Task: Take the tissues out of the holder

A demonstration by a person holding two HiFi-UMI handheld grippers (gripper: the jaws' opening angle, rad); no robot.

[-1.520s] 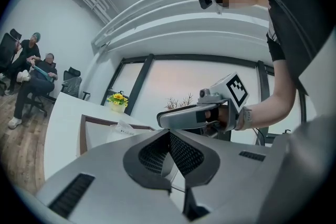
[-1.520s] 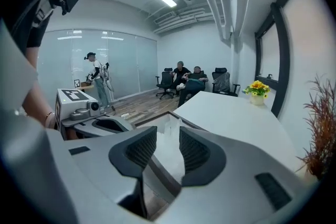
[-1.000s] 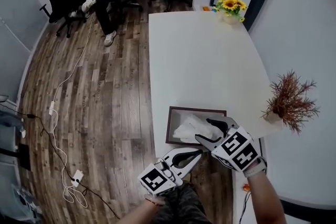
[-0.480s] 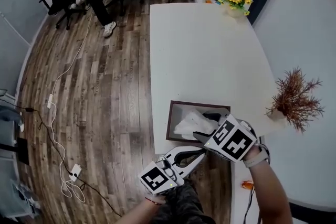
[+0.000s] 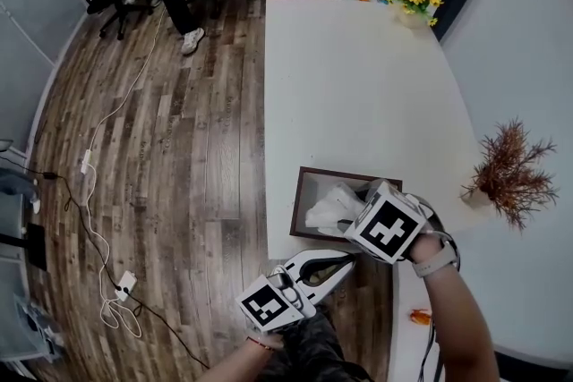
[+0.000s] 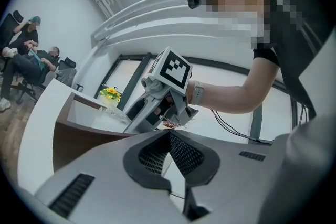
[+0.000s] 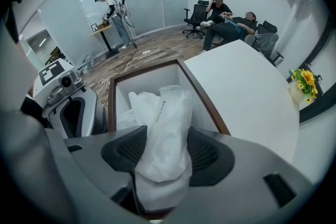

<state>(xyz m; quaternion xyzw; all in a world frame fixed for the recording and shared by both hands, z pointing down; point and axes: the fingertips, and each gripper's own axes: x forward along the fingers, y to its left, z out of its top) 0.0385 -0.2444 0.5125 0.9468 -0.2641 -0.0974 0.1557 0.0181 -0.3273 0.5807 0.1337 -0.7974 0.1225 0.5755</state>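
Overhead, the holder (image 5: pixel 301 203) sat at the table's (image 5: pixel 358 85) six-o'clock edge, tissues (image 5: pixel 329 210) inside, the right gripper (image 5: pixel 358 195) reaching in from four o'clock, the left gripper (image 5: pixel 343 258) at its six o'clock. The left gripper view showed those jaws clenched on nothing. The right gripper view showed jaws released wide, flanking the tissues (image 7: pixel 165 128) in the holder (image 7: pixel 202 92).
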